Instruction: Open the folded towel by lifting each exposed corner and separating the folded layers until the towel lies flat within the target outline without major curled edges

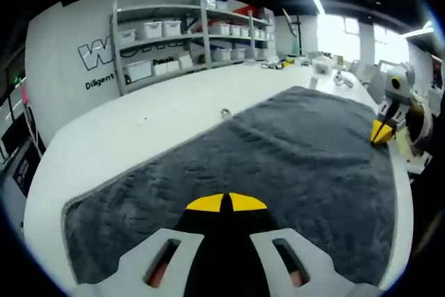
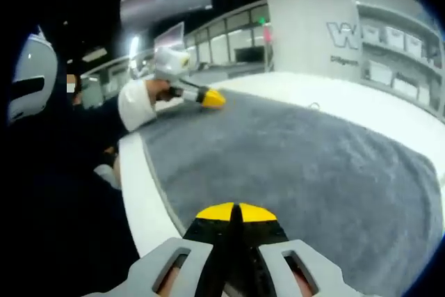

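Your left gripper [image 1: 227, 203] and right gripper [image 2: 235, 212] are both pinched shut on the towel [image 1: 278, 158] edge; it's nearly flat, so ease it taut next.

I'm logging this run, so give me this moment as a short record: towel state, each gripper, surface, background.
towel: grey towel spread across the table, mostly flat, light ripples
table: white, bare strip showing along the towel edges
left gripper: yellow tips together, low at a towel edge; whether it pinches fabric cannot be told
right gripper: tips together at the towel edge nearest the person
background: shelves with white bins against a wall
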